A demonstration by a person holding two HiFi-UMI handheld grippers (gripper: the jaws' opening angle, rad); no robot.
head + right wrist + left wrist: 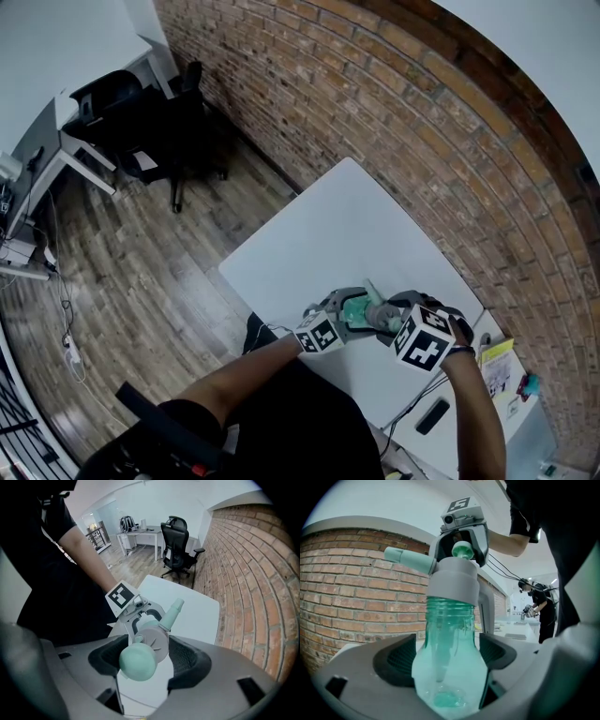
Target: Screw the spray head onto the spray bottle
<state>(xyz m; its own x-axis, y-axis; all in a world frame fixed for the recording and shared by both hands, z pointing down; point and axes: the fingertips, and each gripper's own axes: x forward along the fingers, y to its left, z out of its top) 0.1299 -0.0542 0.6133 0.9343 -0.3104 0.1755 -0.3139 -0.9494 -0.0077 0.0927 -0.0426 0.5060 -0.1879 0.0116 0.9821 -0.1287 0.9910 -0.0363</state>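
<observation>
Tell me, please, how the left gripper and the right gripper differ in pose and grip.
The left gripper points roughly level and clamps the green bottle by its body. The right gripper points steeply down and grips the grey spray head from above. Both are shut on their part.

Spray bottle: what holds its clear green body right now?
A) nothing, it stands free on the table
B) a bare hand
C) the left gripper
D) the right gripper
C: in the left gripper view the spray bottle sits clamped between the pads of the left gripper, while the right gripper grips only the spray head from above.
</observation>
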